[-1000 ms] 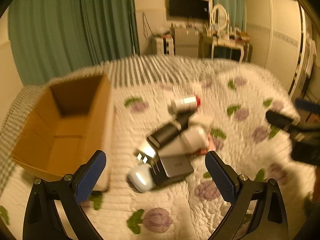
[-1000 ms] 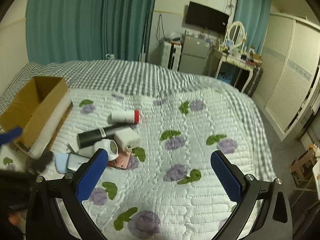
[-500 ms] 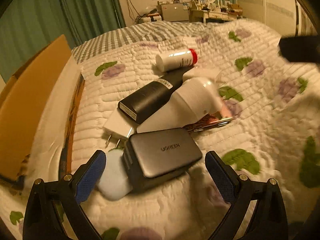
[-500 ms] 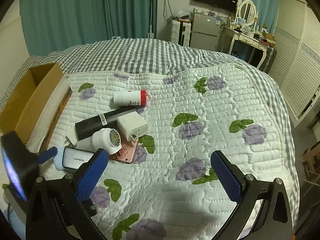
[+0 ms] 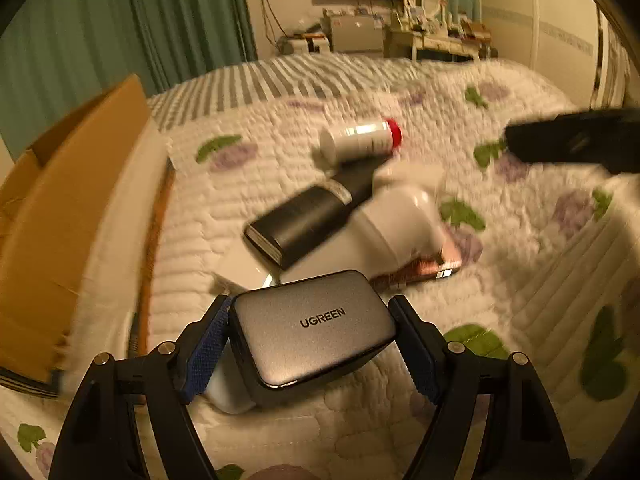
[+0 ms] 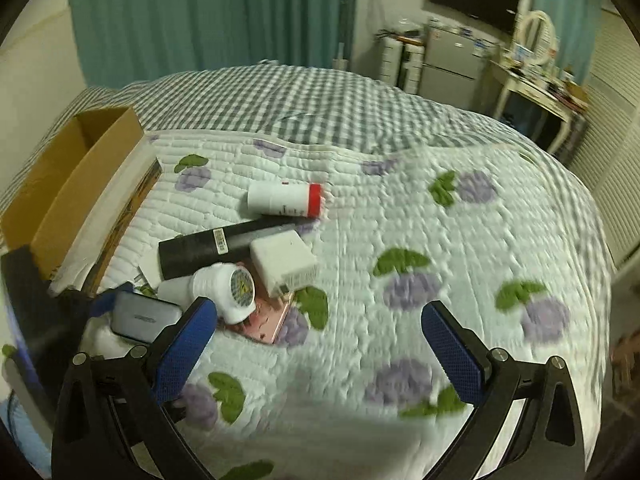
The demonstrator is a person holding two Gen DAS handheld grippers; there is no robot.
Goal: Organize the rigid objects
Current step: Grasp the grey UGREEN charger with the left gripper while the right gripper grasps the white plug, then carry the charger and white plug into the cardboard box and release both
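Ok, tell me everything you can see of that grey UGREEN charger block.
The UGREEN charger is a rounded grey block, metallic-looking on top with darker glossy sides and its brand name printed across the face. It lies flat on the quilt, partly over a white rounded item, between the left gripper's blue pads, which have just been closing and sit against its two sides.

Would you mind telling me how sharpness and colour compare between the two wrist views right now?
Left wrist view: warm orange cast; the grey UGREEN charger is sharp, while the red-capped bottle and the quilt behind it are smeared by motion. Right wrist view: cooler, truer colours; motion blur on the quilt at the right and bottom, and both views bend strongly at the fisheye rim.
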